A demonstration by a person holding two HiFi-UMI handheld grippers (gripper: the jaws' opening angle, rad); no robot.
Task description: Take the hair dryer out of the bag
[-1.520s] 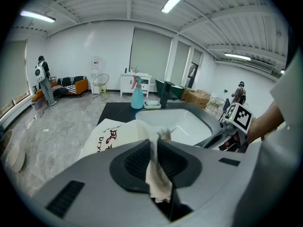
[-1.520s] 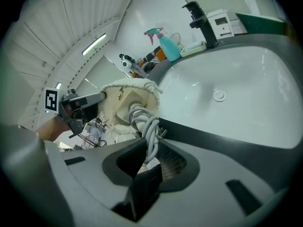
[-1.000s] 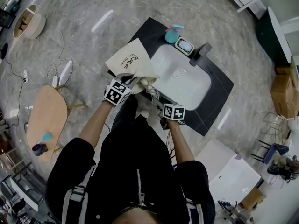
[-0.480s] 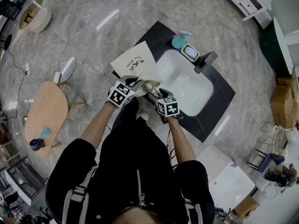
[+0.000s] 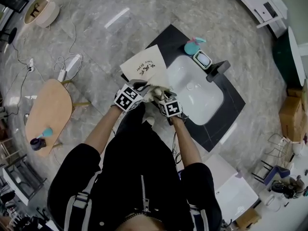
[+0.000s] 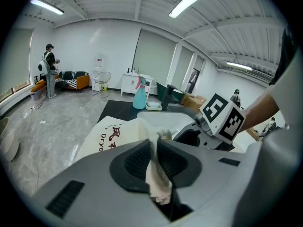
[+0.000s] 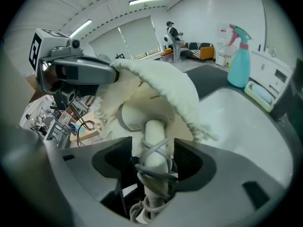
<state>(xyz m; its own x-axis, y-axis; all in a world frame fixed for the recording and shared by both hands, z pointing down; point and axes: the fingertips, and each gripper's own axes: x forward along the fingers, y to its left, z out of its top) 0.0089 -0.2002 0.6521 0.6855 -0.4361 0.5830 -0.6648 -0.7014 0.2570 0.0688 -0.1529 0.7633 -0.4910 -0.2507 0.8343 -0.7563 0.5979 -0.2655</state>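
Cream bag (image 7: 163, 77) half over hair dryer (image 7: 154, 137)

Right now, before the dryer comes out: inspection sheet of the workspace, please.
Surface: black counter with a white sink set in it.
Job's things: cream bag lies on the counter beside the sink; the hair dryer sits in its mouth, handle sticking out.
Clutter: teal spray bottle, soap dish and black faucet at the sink's far edge.
Grippers: left gripper shut on the bag's fabric; right gripper open, its jaws have just been opening, with the dryer's handle between them and the pads not pressing.
Cables: cord wound round the dryer's handle; loose cables on the floor.
Surroundings: wooden side table, round basket.
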